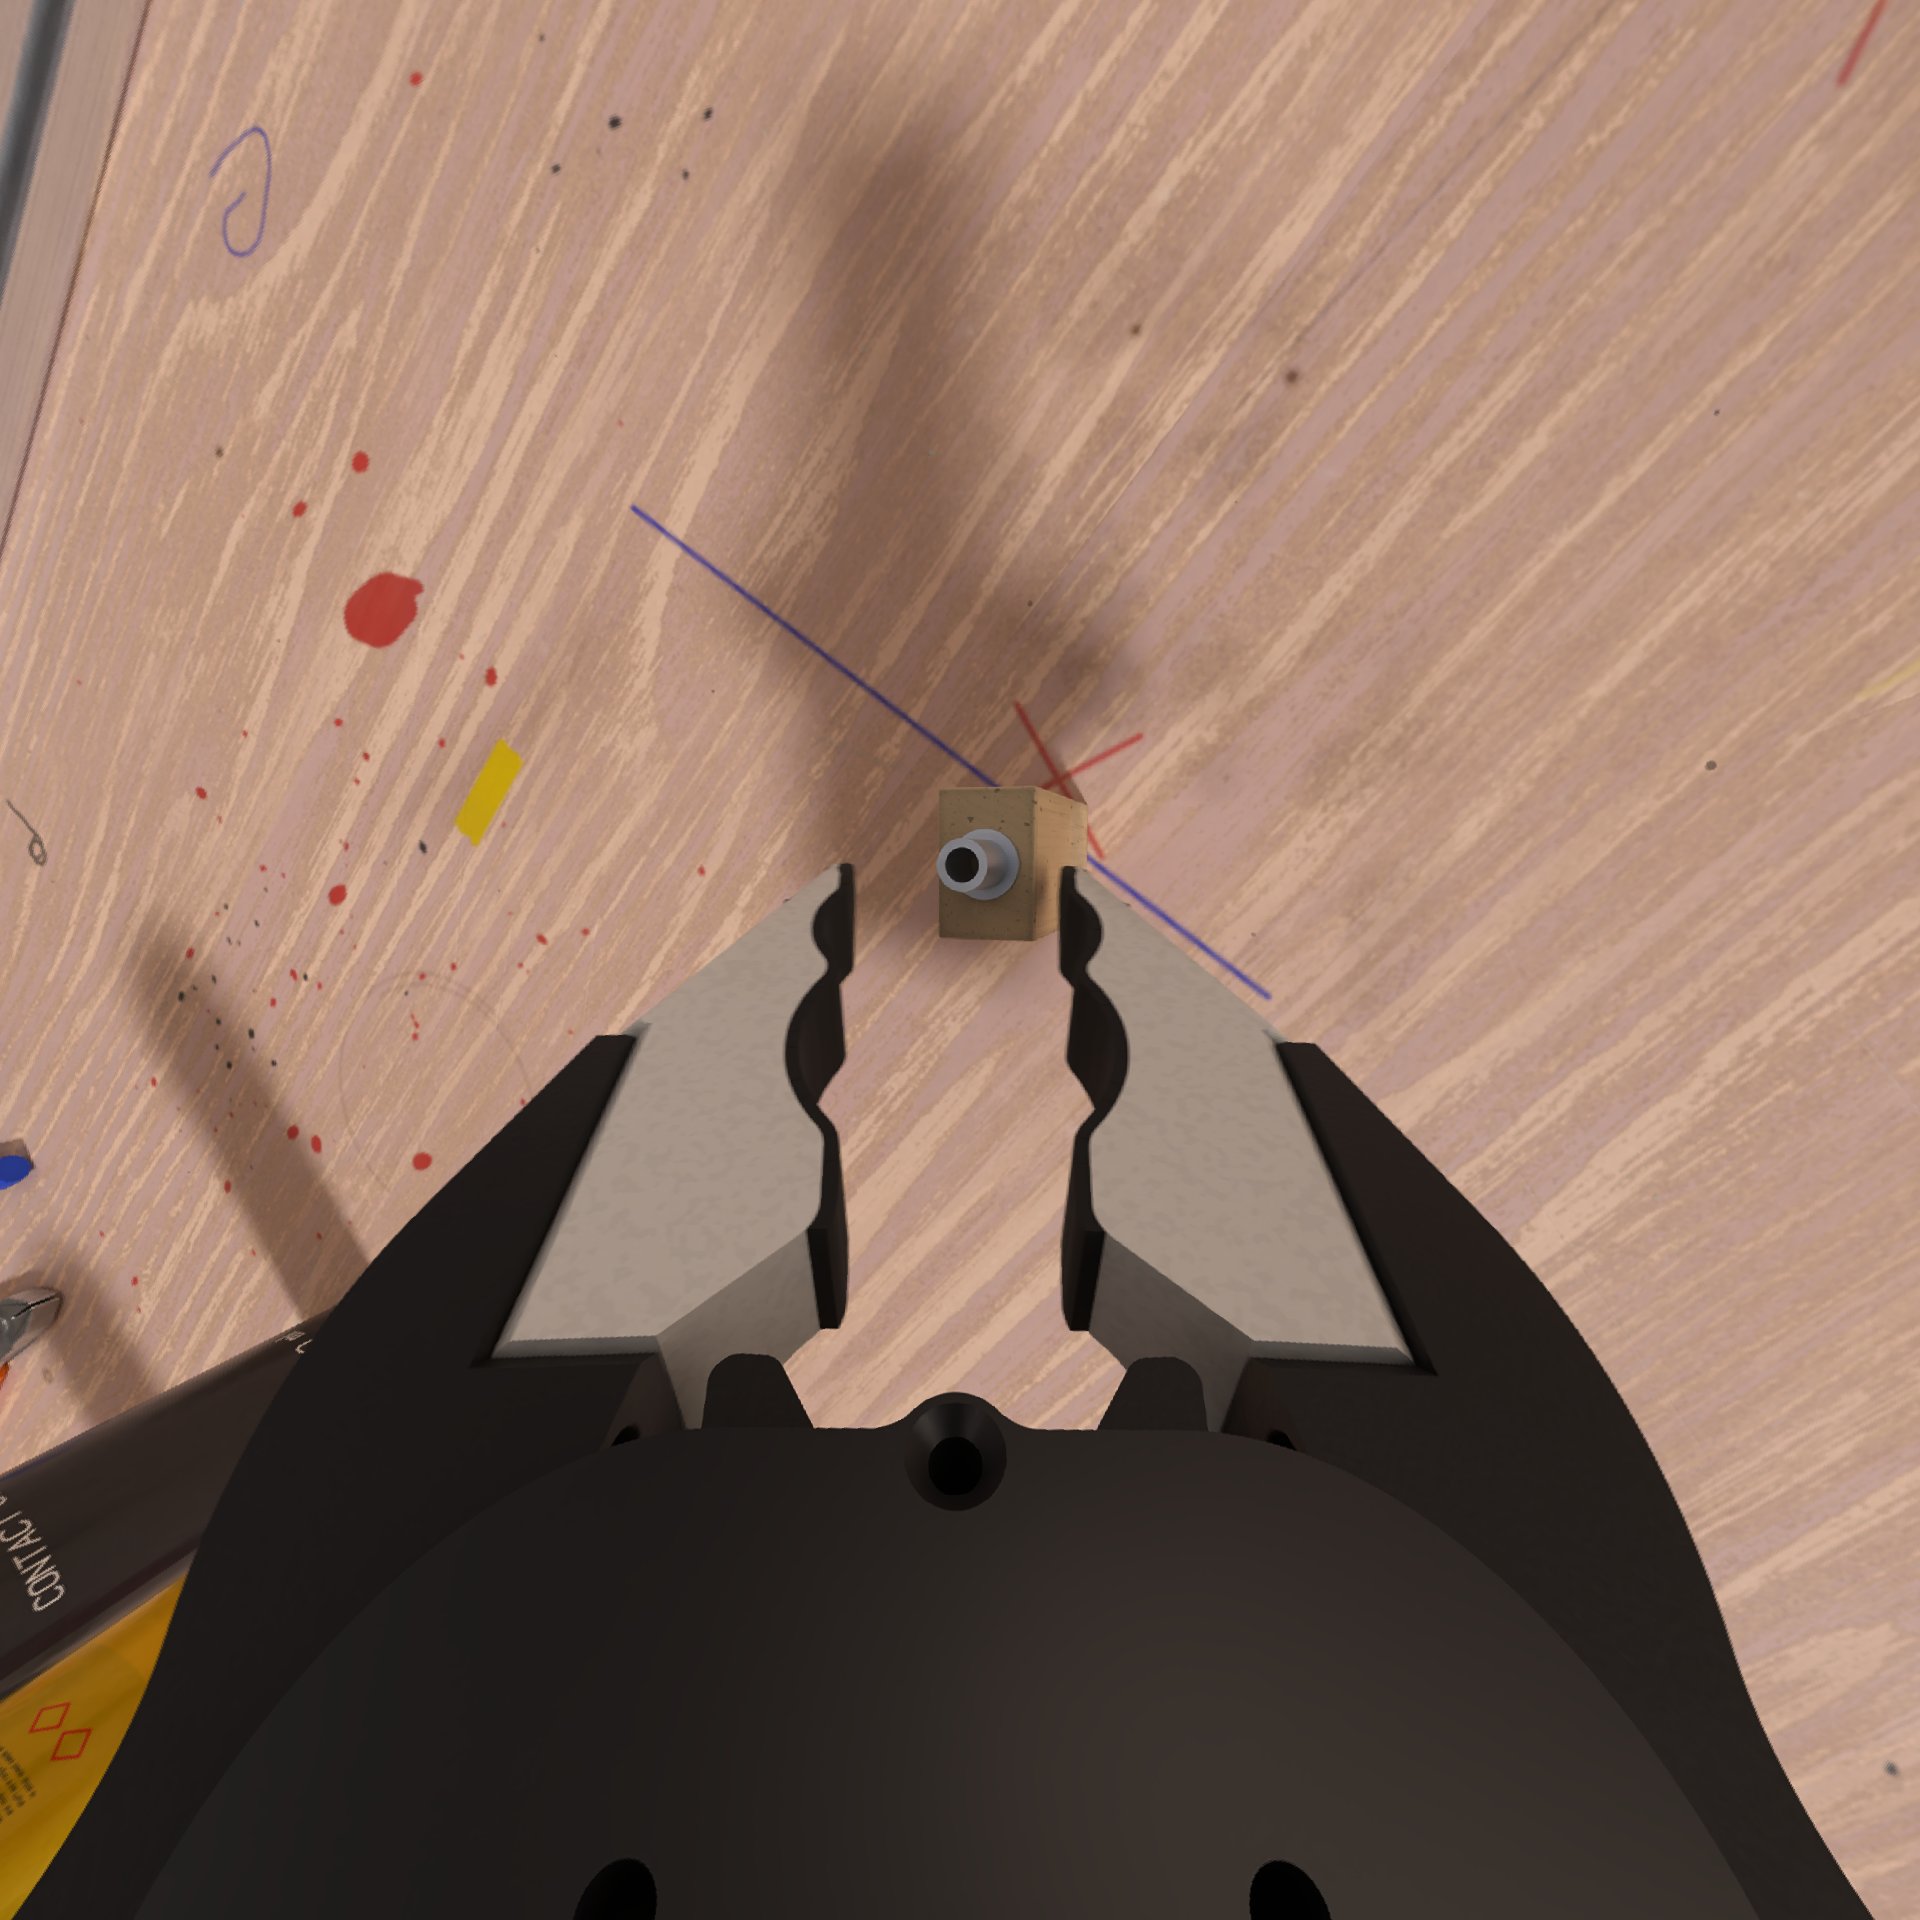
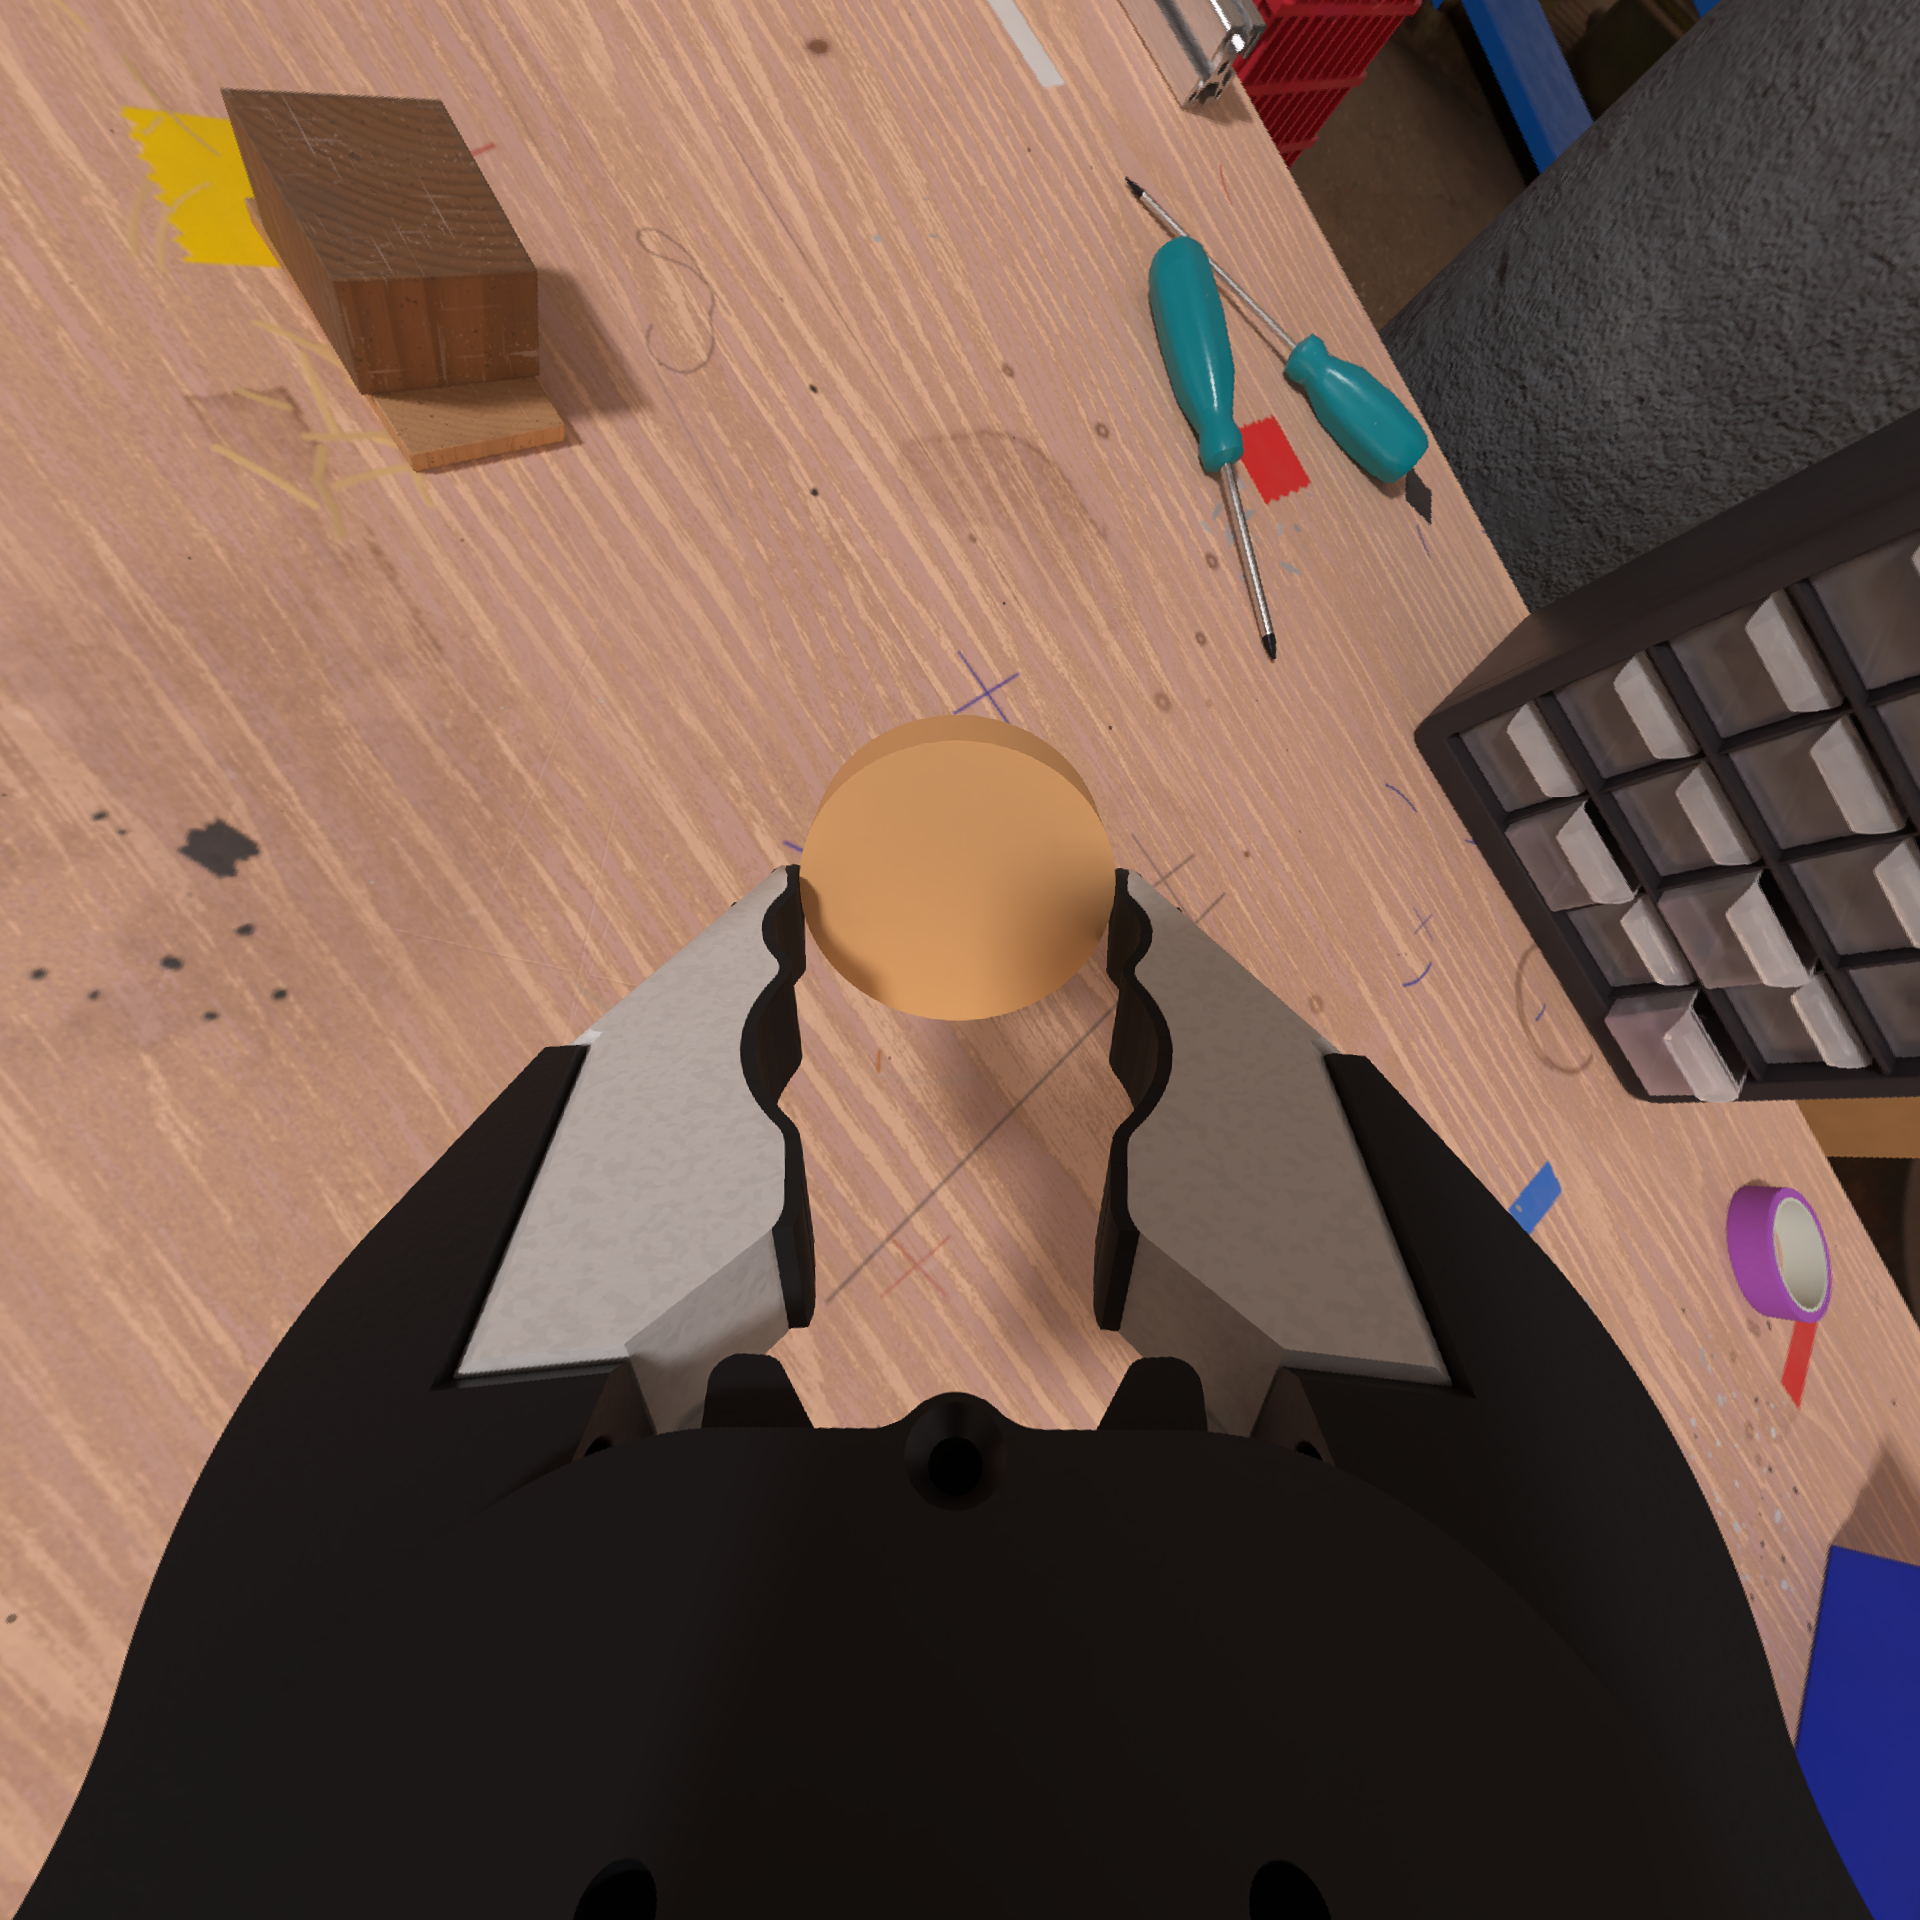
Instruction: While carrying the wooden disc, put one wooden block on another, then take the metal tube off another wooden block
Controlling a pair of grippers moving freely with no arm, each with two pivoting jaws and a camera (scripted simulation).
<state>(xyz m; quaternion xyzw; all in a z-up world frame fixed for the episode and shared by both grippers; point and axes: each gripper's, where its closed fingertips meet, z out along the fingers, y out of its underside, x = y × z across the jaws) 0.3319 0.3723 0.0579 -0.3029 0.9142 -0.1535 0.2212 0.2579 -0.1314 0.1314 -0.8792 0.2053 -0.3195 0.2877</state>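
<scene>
In the left wrist view a small light wooden block stands on the table with a short grey metal tube upright on its top. My left gripper is open and empty, high above them, with the tube showing between its fingertips. In the right wrist view my right gripper is shut on a round light wooden disc and holds it above the table. At the far left, a dark wooden block lies on a thin light wooden block.
Two teal screwdrivers lie at the right, beside a dark drawer cabinet and a grey slab. A purple tape roll sits near the table's right edge. A dark and yellow tube lies at the lower left.
</scene>
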